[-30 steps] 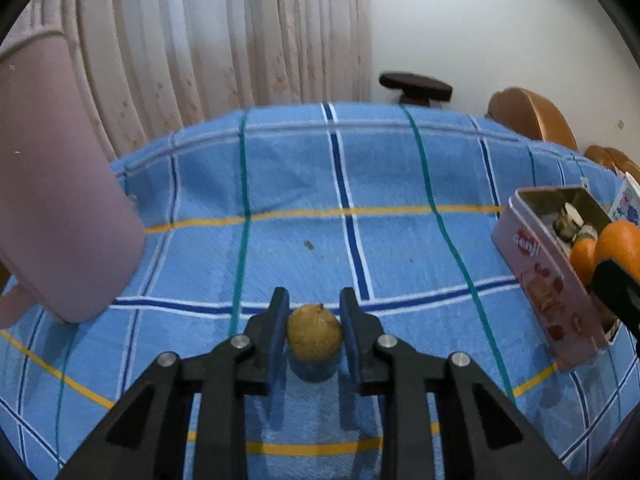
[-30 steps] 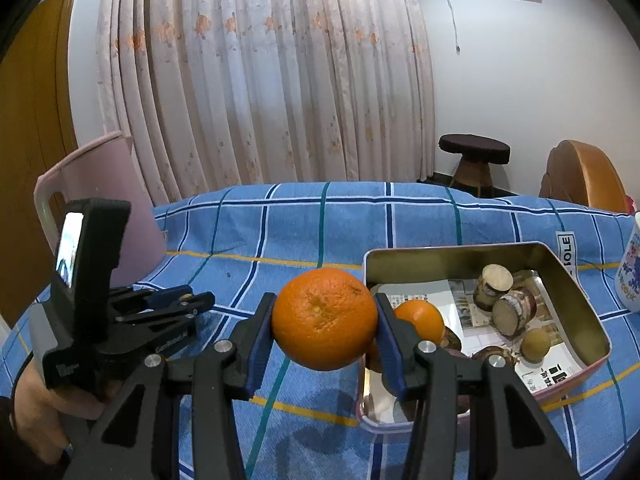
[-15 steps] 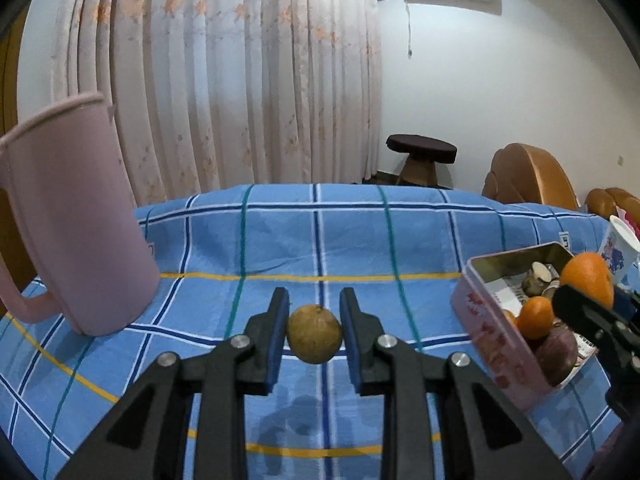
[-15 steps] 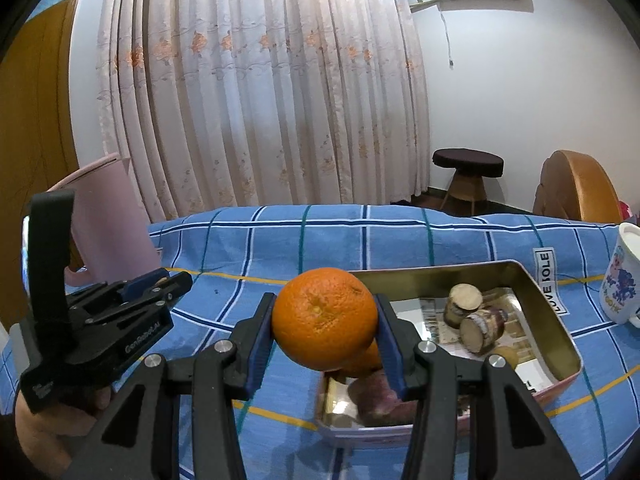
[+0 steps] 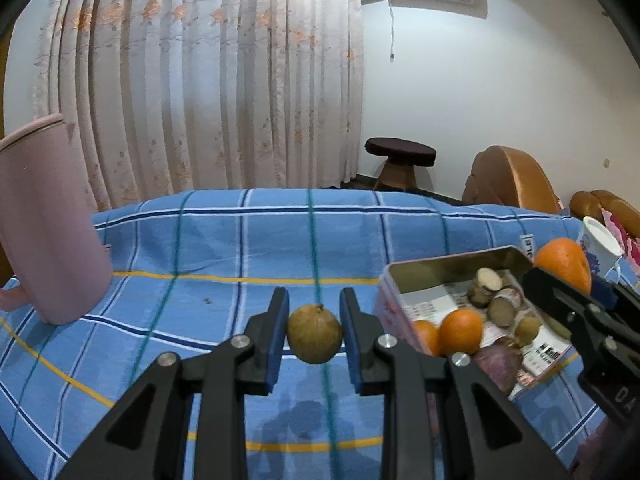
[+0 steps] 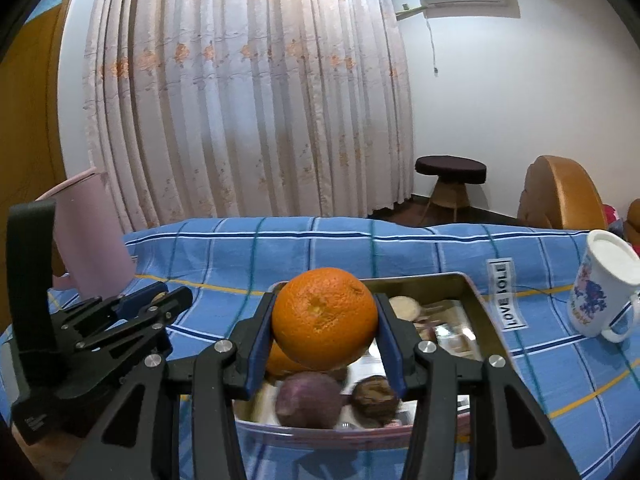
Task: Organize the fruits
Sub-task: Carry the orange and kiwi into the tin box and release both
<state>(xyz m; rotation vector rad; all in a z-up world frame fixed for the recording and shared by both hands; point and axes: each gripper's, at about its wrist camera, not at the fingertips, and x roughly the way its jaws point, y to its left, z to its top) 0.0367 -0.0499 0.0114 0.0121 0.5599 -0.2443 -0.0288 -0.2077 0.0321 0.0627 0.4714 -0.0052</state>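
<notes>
My left gripper (image 5: pixel 314 334) is shut on a small brown round fruit (image 5: pixel 315 335) and holds it above the blue checked cloth, left of the metal tin (image 5: pixel 444 265). My right gripper (image 6: pixel 325 326) is shut on a large orange (image 6: pixel 325 325) and holds it over the near end of the tin (image 6: pixel 476 300). The tin holds small oranges (image 5: pixel 461 330), a purple fruit (image 6: pixel 308 400), a brown fruit (image 6: pixel 376 398) and cut pieces. The right gripper with its orange (image 5: pixel 564 264) shows at the right of the left wrist view; the left gripper (image 6: pixel 160 304) shows at the left of the right wrist view.
A tall pink jug (image 5: pixel 44 220) stands at the left on the cloth. A white flowered mug (image 6: pixel 604 292) stands right of the tin. Behind the table are a curtain, a dark stool (image 6: pixel 450 176) and wooden chairs (image 6: pixel 564 196).
Both grippers have risen with their fruits. The right gripper has moved forward over the tin's near end. The left gripper has come closer to the tin.
</notes>
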